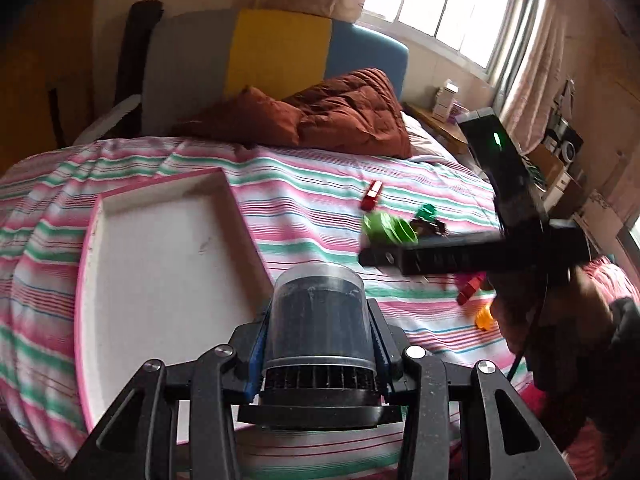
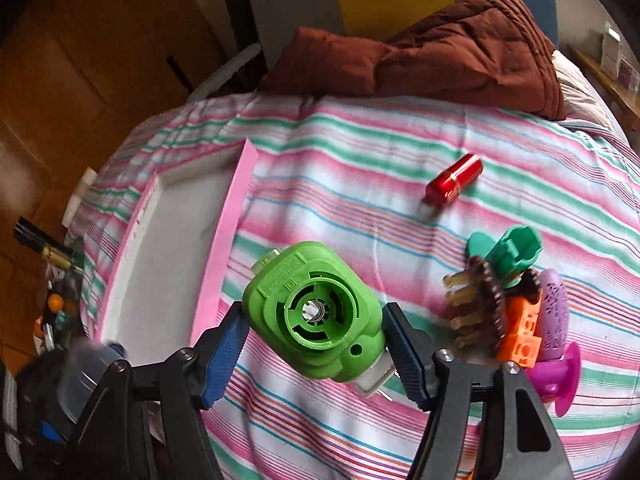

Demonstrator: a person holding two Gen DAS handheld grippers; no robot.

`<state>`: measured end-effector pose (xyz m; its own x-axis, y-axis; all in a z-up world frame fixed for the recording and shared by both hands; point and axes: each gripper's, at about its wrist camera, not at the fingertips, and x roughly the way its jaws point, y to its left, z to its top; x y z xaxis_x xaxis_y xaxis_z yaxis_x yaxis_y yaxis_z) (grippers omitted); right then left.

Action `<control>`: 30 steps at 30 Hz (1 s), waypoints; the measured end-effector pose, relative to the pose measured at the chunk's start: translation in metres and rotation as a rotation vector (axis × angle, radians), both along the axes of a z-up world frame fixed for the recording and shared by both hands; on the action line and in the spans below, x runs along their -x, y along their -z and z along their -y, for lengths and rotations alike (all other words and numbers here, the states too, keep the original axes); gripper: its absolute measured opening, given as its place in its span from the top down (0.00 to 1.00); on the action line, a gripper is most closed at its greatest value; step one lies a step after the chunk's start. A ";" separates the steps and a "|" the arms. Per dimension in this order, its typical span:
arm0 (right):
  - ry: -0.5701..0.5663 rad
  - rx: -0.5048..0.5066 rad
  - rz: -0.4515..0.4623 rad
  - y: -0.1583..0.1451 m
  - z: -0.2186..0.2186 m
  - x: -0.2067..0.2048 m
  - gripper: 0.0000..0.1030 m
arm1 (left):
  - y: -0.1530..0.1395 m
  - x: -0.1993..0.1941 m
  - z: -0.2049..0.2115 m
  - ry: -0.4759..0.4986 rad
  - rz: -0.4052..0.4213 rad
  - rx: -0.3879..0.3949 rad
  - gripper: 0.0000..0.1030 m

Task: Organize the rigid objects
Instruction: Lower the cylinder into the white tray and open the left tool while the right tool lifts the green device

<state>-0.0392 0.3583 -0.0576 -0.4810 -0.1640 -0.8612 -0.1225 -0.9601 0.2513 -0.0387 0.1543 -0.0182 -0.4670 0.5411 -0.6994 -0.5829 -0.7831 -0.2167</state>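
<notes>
While both grippers carry loads — left gripper (image 1: 318,320) clamps a cup (image 1: 318,316), right gripper (image 2: 314,344) pinches a green part (image 2: 316,312) above the bed — next seems placing each in the empty tray (image 1: 224,188).

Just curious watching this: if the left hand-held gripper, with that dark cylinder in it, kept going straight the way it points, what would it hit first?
Probably the white tray with pink rim on the striped bedspread, near its right edge; depth is hard to judge.
</notes>
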 end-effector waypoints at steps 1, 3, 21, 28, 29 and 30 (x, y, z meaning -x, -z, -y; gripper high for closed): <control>-0.013 -0.022 0.021 0.010 0.006 0.000 0.33 | -0.001 0.008 0.013 -0.028 0.005 0.005 0.58; -0.021 -0.033 0.054 0.029 0.013 0.000 0.33 | 0.006 0.031 0.035 -0.098 0.030 0.024 0.58; -0.027 -0.092 0.057 0.044 0.012 -0.005 0.53 | 0.045 0.196 0.061 -0.278 0.136 0.134 0.58; -0.023 -0.090 0.053 0.043 0.012 -0.003 0.53 | 0.052 0.220 0.057 -0.291 0.112 0.203 0.53; -0.023 -0.091 0.051 0.043 0.013 -0.002 0.52 | 0.051 0.221 0.059 -0.298 0.114 0.200 0.50; -0.023 -0.092 0.049 0.043 0.013 -0.002 0.52 | 0.048 0.221 0.062 -0.301 0.115 0.184 0.41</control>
<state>-0.0369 0.3454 -0.1003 -0.4351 -0.0936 -0.8955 -0.1106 -0.9815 0.1563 -0.2593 0.0927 -0.0666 -0.4993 0.2514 -0.8292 -0.3002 -0.9479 -0.1067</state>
